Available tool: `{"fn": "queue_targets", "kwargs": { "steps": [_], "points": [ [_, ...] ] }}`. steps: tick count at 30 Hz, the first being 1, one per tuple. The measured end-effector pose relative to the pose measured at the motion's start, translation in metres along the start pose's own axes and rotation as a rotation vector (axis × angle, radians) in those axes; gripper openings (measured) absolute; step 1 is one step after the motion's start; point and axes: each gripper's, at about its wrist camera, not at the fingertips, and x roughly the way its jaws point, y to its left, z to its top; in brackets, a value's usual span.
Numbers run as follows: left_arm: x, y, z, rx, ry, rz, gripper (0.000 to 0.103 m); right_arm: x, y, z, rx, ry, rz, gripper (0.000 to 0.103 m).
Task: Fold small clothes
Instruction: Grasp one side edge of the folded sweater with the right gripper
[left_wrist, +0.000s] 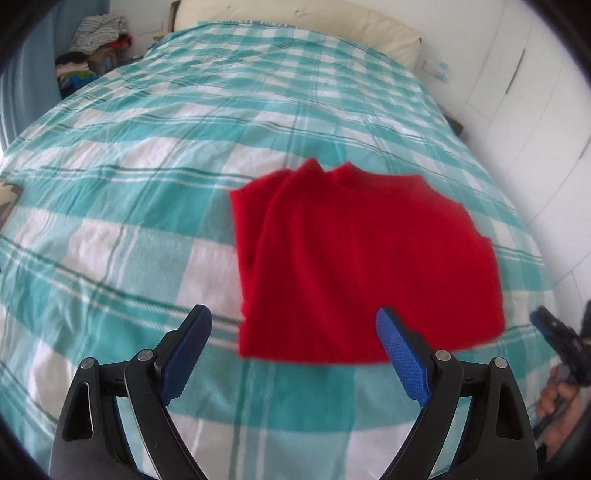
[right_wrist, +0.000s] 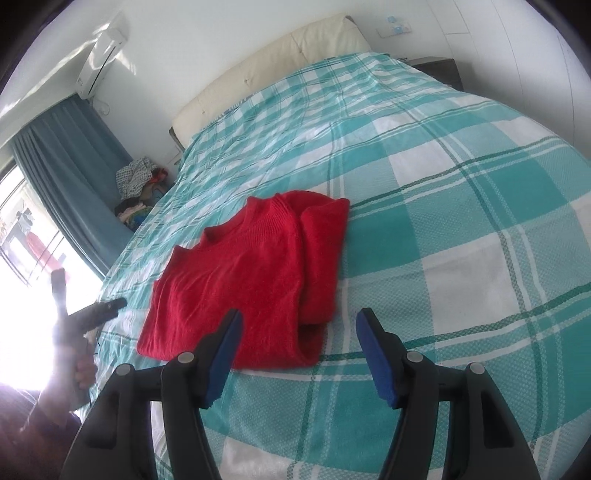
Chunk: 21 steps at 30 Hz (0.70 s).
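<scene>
sweater (left_wrist: 365, 266): plain red, ahead of gripper | bedspread (left_wrist: 147, 184): teal-and-white plaid, dark green lines | gripper pads (left_wrist: 402, 354): blue, black frame | curtain (right_wrist: 70, 147): grey-blue | headboard (right_wrist: 273, 62): cream

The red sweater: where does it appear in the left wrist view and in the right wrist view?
Left wrist view: the red sweater lies right of the middle, just beyond the open tongs.
Right wrist view: the red sweater lies left of the middle, on the checked bedspread.
Shared landmark: the cream headboard at the far end.

The left gripper (left_wrist: 293, 328) is held with jaws spread wide; the right gripper (right_wrist: 299, 332) is likewise spread, at its three o'clock.
</scene>
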Motion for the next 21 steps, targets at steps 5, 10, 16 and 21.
{"fn": "queue_targets", "kwargs": {
  "steps": [5, 10, 16, 21],
  "points": [
    [-0.012, 0.002, -0.046, -0.049, -0.087, -0.093, 0.097, 0.038, -0.006, 0.023, 0.012, 0.038, -0.004, 0.064],
    [-0.003, 0.019, -0.036, -0.019, -0.111, 0.063, 0.097, 0.093, -0.022, 0.043, 0.107, 0.139, 0.065, 0.064],
    [-0.019, 0.031, -0.03, -0.037, -0.189, 0.046, 0.097, 0.127, -0.018, 0.038, 0.127, 0.176, 0.043, 0.064],
    [-0.012, 0.039, -0.033, -0.024, -0.199, 0.065, 0.097, 0.137, 0.005, 0.042, 0.025, 0.269, -0.024, 0.014]
  ]
}}
